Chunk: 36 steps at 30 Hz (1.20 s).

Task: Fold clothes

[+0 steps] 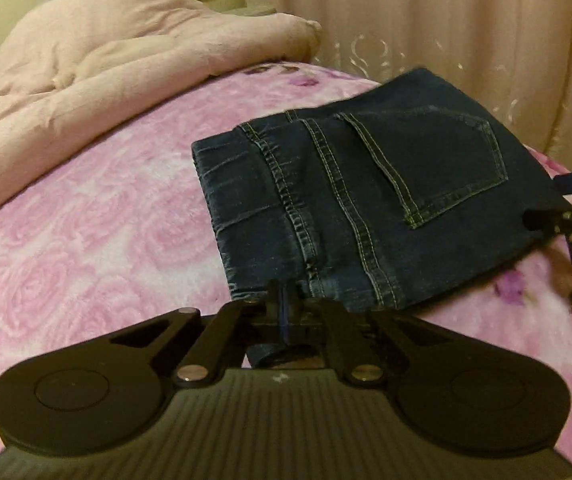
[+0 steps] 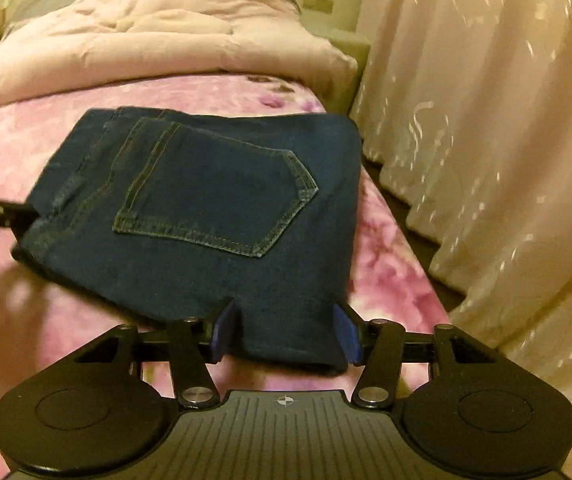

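Note:
Dark blue jeans [image 1: 365, 184] lie folded into a compact block on the pink floral blanket [image 1: 86, 220], back pocket up. My left gripper [image 1: 284, 304] is shut on the near left corner of the jeans, a bit of denim pinched between its fingers. In the right wrist view the jeans [image 2: 214, 208] fill the middle. My right gripper [image 2: 286, 332] is open, its blue-padded fingers straddling the near right corner of the jeans. Each gripper shows at the edge of the other's view.
A pale pink quilt [image 1: 98, 64] is heaped at the head of the bed. Cream embroidered curtains [image 2: 485, 140] hang close along the right edge of the bed, with a dark gap between mattress and curtain.

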Each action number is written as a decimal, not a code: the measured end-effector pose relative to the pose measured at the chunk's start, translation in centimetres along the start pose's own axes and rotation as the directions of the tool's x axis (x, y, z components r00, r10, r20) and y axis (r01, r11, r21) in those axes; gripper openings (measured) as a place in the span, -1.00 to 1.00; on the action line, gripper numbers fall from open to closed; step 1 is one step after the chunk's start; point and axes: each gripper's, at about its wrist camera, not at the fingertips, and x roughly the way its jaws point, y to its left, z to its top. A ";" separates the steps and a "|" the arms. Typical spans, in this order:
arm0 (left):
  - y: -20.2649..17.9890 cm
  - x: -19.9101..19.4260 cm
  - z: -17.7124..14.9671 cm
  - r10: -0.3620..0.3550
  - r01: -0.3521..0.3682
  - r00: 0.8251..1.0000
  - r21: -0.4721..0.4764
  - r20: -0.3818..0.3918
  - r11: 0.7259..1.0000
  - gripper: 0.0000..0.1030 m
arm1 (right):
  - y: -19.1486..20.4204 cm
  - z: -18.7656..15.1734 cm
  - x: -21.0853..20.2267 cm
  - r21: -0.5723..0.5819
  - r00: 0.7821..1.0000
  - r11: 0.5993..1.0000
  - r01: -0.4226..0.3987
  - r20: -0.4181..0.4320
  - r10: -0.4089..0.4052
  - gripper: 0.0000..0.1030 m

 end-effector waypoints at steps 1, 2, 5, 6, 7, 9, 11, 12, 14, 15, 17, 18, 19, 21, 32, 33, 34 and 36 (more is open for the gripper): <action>0.1 0.3 0.1 -0.003 0.003 1.000 -0.012 -0.001 1.000 -0.99 | 0.1 -0.1 0.2 -0.004 1.000 1.000 0.003 0.001 -0.003 0.03; 0.3 0.6 0.2 -0.007 0.007 1.000 -0.025 -0.001 1.000 -0.99 | 0.0 -0.1 0.3 0.004 1.000 1.000 -0.001 -0.002 0.001 0.03; 1.0 0.7 -0.3 -0.036 0.037 0.999 -0.056 0.015 0.998 -0.98 | -0.1 -0.4 0.5 0.016 1.000 1.000 -0.007 0.003 0.007 0.03; 1.0 0.7 -0.5 -0.040 0.041 0.999 -0.055 0.022 0.998 -0.98 | -0.1 -0.5 0.6 0.014 1.000 1.000 -0.005 0.011 0.005 0.03; 1.0 0.7 -0.7 -0.042 0.044 0.999 -0.056 0.030 0.997 -0.98 | -0.1 -0.8 0.7 0.010 1.000 1.000 -0.003 0.021 0.002 0.03; 0.7 0.6 -0.6 -0.028 0.030 0.999 -0.077 0.028 0.997 -0.98 | 0.1 -1.1 0.4 -0.004 0.999 1.000 0.008 0.038 -0.008 0.06; 0.3 0.2 -0.2 -0.005 0.007 1.000 -0.104 0.020 0.995 -0.99 | -0.1 -0.6 0.0 0.006 0.999 1.000 0.012 0.032 -0.012 0.07; 0.3 -0.4 0.0 0.000 0.003 1.000 -0.123 0.028 0.992 -1.00 | -0.3 -0.2 -0.2 0.025 1.000 1.000 0.008 0.019 -0.009 0.07; 0.3 -1.6 0.5 0.011 -0.003 0.999 -0.161 0.046 0.987 -1.00 | -1.0 0.6 -1.6 0.072 0.999 0.997 0.006 0.049 -0.009 0.06; 0.5 -2.4 0.5 0.004 0.008 0.998 -0.181 0.066 0.983 -1.00 | -1.3 0.9 -2.4 0.094 0.997 0.996 0.005 0.078 -0.012 0.05; 0.3 -3.1 0.5 0.000 0.016 0.997 -0.182 0.084 0.983 -1.00 | -1.8 1.5 -3.8 0.133 0.992 0.991 -0.002 0.128 -0.015 0.04; 0.1 -3.2 0.5 -0.003 0.018 0.996 -0.176 0.085 0.984 -1.00 | -1.8 1.6 -3.9 0.141 0.991 0.990 -0.016 0.132 -0.003 0.04; -0.2 -2.8 0.3 0.003 0.008 0.998 -0.159 0.070 0.987 -1.00 | -1.8 1.6 -3.9 0.147 0.992 0.989 -0.028 0.128 0.009 0.04; -0.7 -1.9 0.0 0.014 -0.009 0.999 -0.127 0.039 0.992 -1.00 | -1.4 1.0 -2.8 0.138 0.996 0.989 -0.042 0.086 0.030 -0.13; -0.6 -1.2 1.3 0.045 -0.064 0.995 -0.214 -0.093 0.975 -0.99 | -0.6 1.0 -1.1 0.080 1.000 0.997 -0.004 -0.018 0.005 -0.03; -0.7 -1.8 1.8 0.056 -0.084 0.990 -0.225 -0.128 0.971 -0.96 | -0.8 1.2 -1.5 0.098 0.999 0.995 -0.004 -0.035 0.007 0.11; -0.8 -2.3 2.0 0.063 -0.098 0.987 -0.234 -0.150 0.967 -0.94 | -0.9 1.2 -2.1 0.125 0.999 0.992 -0.001 -0.051 0.007 0.25; -0.9 -3.9 2.4 0.066 -0.117 0.978 -0.261 -0.195 0.958 -0.82 | -1.3 1.2 -3.6 0.184 0.997 0.983 0.004 -0.072 0.009 0.49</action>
